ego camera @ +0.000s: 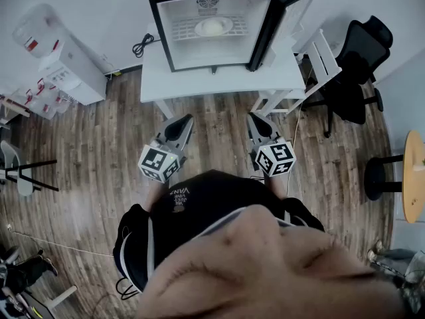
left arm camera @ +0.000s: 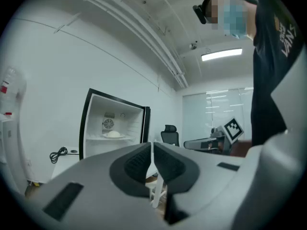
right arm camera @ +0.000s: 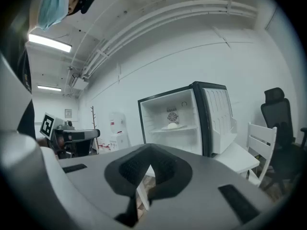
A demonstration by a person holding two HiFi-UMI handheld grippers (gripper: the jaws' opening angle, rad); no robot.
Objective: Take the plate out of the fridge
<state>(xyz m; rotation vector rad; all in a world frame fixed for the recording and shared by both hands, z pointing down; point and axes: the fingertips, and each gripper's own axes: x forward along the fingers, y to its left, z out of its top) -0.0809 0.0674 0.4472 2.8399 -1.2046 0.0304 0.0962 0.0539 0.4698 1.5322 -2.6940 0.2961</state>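
A small black fridge [ego camera: 212, 22] stands open on a white table [ego camera: 219, 78], its door swung to the right. A white plate [ego camera: 213, 26] with a pale round lump on it rests on the wire shelf inside; it also shows as the plate [left arm camera: 113, 134] in the left gripper view and the plate [right arm camera: 172, 126] in the right gripper view. My left gripper [ego camera: 186, 120] and right gripper [ego camera: 254, 118] hang side by side over the floor, well short of the table. Both are shut with nothing between their jaws; the left gripper [left arm camera: 152, 145] and right gripper [right arm camera: 150, 163] show closed pads.
A black office chair [ego camera: 358, 65] and a white chair [ego camera: 319, 62] stand right of the table. A water dispenser [ego camera: 56, 58] is at the left. A round wooden table [ego camera: 413, 175] sits at the far right. A black cord [ego camera: 141, 45] lies on the fridge table.
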